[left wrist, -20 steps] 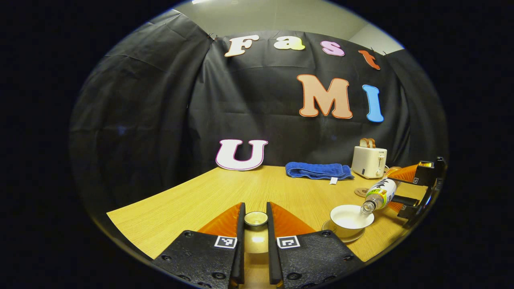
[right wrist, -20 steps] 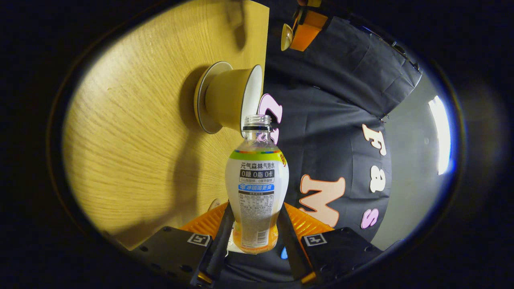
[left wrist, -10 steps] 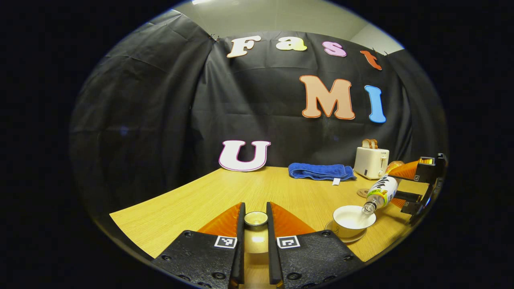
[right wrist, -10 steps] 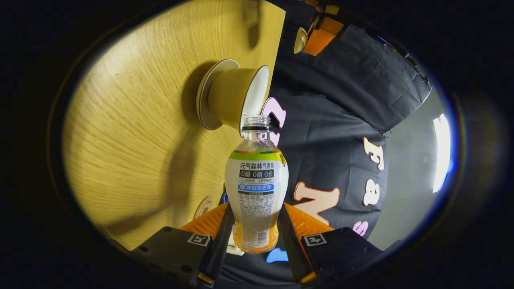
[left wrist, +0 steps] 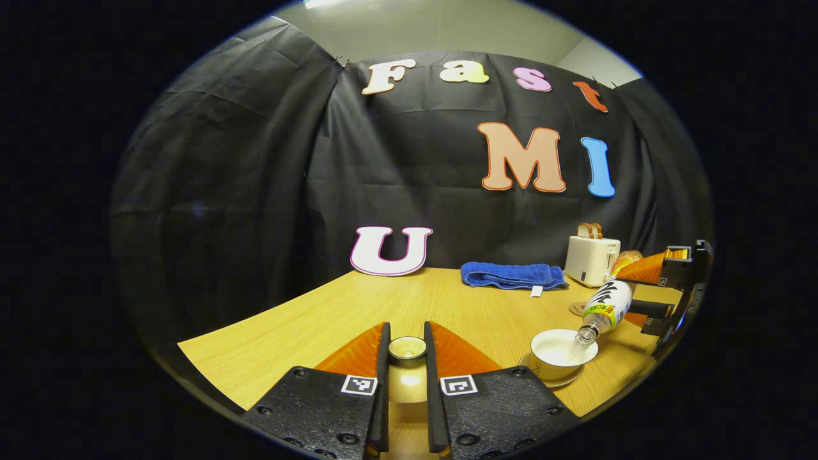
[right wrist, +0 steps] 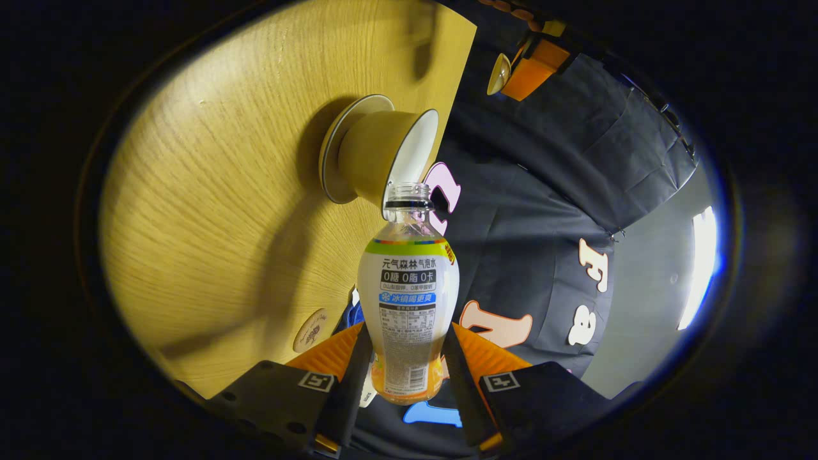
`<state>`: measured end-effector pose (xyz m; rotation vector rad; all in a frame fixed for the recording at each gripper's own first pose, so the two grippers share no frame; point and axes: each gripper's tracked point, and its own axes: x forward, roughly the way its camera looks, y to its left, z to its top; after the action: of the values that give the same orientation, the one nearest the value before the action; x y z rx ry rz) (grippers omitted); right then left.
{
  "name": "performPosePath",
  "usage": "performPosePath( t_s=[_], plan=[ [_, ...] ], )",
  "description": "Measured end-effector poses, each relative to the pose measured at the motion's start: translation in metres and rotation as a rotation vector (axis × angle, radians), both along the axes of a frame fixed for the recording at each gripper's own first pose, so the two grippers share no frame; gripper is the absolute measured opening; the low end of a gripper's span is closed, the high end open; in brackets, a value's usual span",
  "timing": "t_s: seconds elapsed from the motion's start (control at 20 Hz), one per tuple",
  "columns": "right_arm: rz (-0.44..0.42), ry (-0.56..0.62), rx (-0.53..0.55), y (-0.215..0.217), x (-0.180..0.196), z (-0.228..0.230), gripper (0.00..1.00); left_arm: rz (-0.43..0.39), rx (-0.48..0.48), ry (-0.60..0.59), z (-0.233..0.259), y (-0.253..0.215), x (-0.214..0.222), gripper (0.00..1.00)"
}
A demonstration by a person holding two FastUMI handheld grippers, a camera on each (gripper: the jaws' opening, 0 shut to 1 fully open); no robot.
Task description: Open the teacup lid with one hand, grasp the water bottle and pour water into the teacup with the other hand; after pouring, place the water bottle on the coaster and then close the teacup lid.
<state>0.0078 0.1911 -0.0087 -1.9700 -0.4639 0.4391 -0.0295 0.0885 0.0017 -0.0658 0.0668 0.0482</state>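
One water bottle (right wrist: 408, 300) with printed label, tipped over teacup (right wrist: 377, 156)

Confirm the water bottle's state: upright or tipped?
Tipped: in the left gripper view the water bottle slants neck-down over the open teacup, held by the right gripper.

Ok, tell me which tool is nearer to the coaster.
Right. The right tool, tilting the water bottle over the teacup, hangs close beside the coaster; the left tool, holding the teacup lid, sits further away, beyond the teacup.
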Motion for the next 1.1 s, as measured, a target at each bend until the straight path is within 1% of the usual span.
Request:
performPosePath(
  t_s=[0.25, 0.75, 0.9, 1.1],
  plan=[
    [0.018, -0.017, -0.039, 0.004, 0.0, 0.004, 0.68, 0.0, -0.004, -0.004, 0.002, 0.001, -0.002, 0.21],
    [0.03, -0.01, -0.035, 0.005, 0.001, 0.005, 0.69, -0.011, -0.008, -0.006, 0.004, -0.004, -0.001, 0.21],
    [0.02, 0.021, 0.0, 0.003, 0.005, 0.002, 0.69, -0.011, -0.001, -0.006, 0.005, -0.006, 0.0, 0.21],
    [-0.012, 0.082, 0.098, -0.001, 0.006, -0.007, 0.68, -0.019, 0.013, -0.009, 0.01, -0.012, 0.002, 0.21]
  ],
)
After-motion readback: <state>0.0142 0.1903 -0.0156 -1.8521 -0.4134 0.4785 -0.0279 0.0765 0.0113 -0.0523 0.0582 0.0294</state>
